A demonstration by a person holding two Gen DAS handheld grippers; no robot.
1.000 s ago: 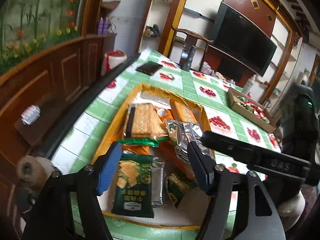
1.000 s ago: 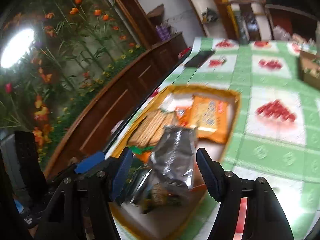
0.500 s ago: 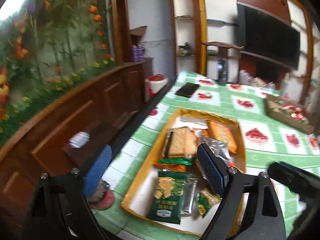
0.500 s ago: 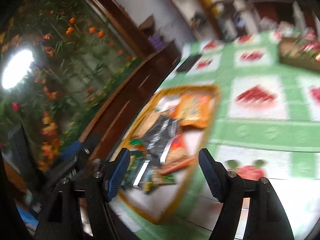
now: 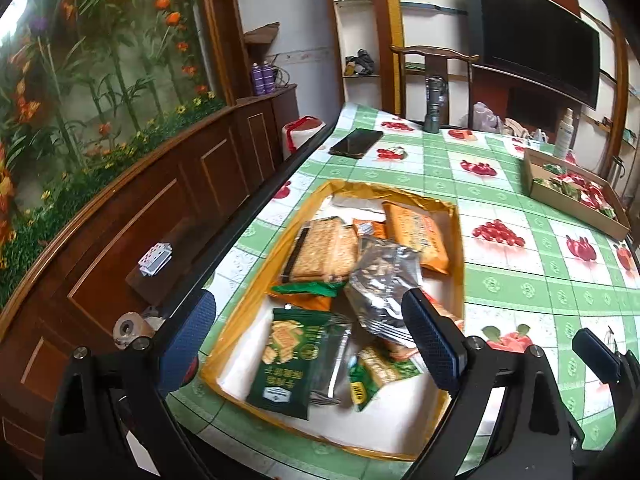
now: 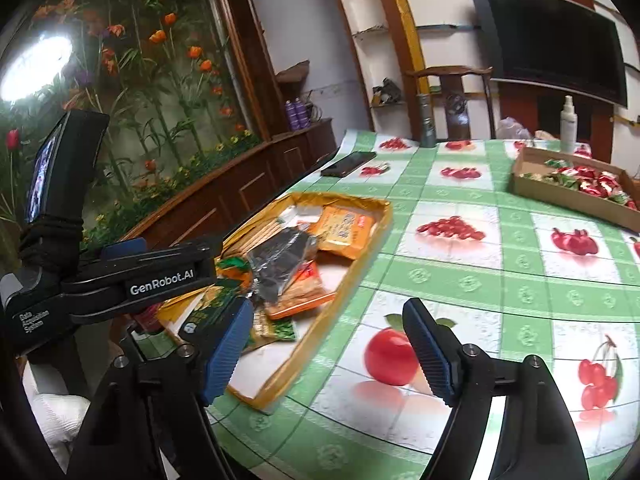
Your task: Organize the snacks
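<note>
A yellow tray (image 5: 456,216) lies on the table and holds several snack packets: a green cracker pack (image 5: 286,360), a silver foil pack (image 5: 380,284), a clear cracker sleeve (image 5: 320,250) and an orange pack (image 5: 416,236). My left gripper (image 5: 308,344) is open and empty above the tray's near end. My right gripper (image 6: 328,352) is open and empty, over the tablecloth right of the tray (image 6: 360,256). The left gripper's body (image 6: 132,276) shows in the right wrist view.
A cardboard box (image 5: 560,196) of red and green sweets stands at the far right. A black phone (image 5: 356,142), a grey bottle (image 5: 434,108) and a spray bottle (image 5: 564,132) stand further back. A wooden cabinet (image 5: 140,208) runs along the table's left edge.
Both grippers have pulled back and up from the tray. The left jaws have opened wider. The right gripper has swung right, over the tablecloth.
</note>
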